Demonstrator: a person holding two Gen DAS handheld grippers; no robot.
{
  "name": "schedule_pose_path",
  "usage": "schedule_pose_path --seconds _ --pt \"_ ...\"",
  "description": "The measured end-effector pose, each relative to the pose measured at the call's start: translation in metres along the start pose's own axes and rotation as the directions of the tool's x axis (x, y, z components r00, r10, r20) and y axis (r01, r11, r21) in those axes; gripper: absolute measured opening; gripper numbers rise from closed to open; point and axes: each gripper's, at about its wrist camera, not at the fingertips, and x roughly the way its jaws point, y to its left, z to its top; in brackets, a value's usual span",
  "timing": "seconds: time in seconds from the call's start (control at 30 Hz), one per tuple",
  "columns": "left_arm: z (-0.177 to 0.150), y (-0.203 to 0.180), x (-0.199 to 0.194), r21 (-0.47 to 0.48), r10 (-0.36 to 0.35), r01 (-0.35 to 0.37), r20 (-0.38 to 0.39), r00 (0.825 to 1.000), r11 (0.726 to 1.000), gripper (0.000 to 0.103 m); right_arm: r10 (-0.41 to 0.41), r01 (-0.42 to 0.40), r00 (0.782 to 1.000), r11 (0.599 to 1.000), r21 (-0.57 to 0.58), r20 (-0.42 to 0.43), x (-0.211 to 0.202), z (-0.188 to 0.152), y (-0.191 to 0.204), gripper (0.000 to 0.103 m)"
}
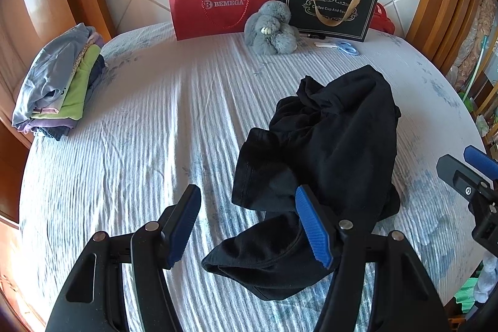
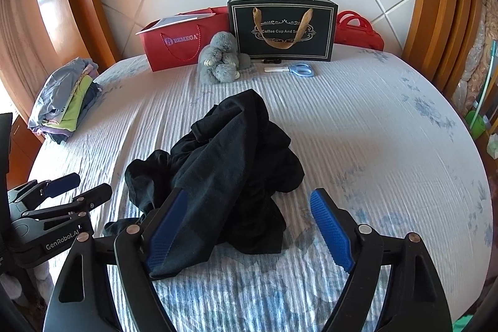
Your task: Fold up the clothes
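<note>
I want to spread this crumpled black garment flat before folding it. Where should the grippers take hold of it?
On the black garment, grip the loose flap trailing toward the camera, probably a sleeve or hem. The open left gripper can come in low from the near side. It lies flat and apart from the heap, so one layer should lift cleanly. The open right gripper could take the near edge.

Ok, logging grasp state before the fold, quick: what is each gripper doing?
Left gripper: open, holding nothing.
Right gripper: open, holding nothing, black garment between its fingers.
</note>
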Motion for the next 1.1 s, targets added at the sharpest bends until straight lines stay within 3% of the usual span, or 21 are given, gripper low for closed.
schedule_pose_path --seconds 0.27,0.43,0.5,0.57,0.63,0.8,0.87,0.9,0.93,1.1 --pt "0.003 -0.002 0.038 -0.002 0.002 -0.002 -0.052 0.999 1.0 0.068 0.008 -0.008 0.998 1.0 -0.005 -0.055 0.026 -0.006 -0.011 0.081" --pt "0.002 -0.009 0.064 0.026 -0.012 0.015 -0.092 0.996 1.0 0.068 0.015 -0.017 0.994 1.0 -0.012 -0.108 0.049 -0.006 -0.017 0.07" --pt "0.001 -0.013 0.074 0.047 -0.022 0.027 -0.113 0.993 0.999 0.056 0.028 -0.029 0.993 1.0 -0.012 -0.115 0.055 -0.001 -0.018 0.07" --pt "0.0 -0.016 0.085 0.052 -0.031 0.039 -0.146 0.989 0.998 0.028 0.033 -0.035 0.994 0.999 -0.019 -0.1 0.059 0.009 -0.017 0.07" --pt "-0.001 -0.017 0.094 0.047 -0.041 0.05 -0.175 0.984 0.998 0.007 0.039 -0.042 0.996 0.999 -0.033 -0.077 0.062 0.021 -0.015 0.07" --pt "0.0 -0.009 0.099 0.024 -0.03 0.034 -0.156 0.987 0.999 0.003 0.045 -0.052 0.996 0.996 -0.078 -0.083 0.091 0.045 -0.002 0.071" --pt "0.004 -0.005 0.095 0.025 -0.022 0.026 -0.134 0.991 0.999 0.002 0.062 -0.075 0.987 0.994 -0.082 -0.148 0.113 0.045 0.002 0.054" --pt "0.005 -0.003 0.093 0.023 -0.022 0.025 -0.123 0.992 0.999 0.002 0.075 -0.089 0.981 0.993 -0.075 -0.177 0.122 0.044 0.003 0.024" --pt "0.008 0.0 0.09 0.019 -0.023 0.025 -0.113 0.993 0.999 0.002 0.089 -0.104 0.975 0.993 -0.064 -0.204 0.129 0.043 0.003 0.014" --pt "0.014 0.006 0.066 0.014 -0.042 0.043 -0.054 0.998 0.999 0.002 0.138 -0.141 0.983 0.99 -0.017 -0.121 0.1 0.048 -0.015 0.006"
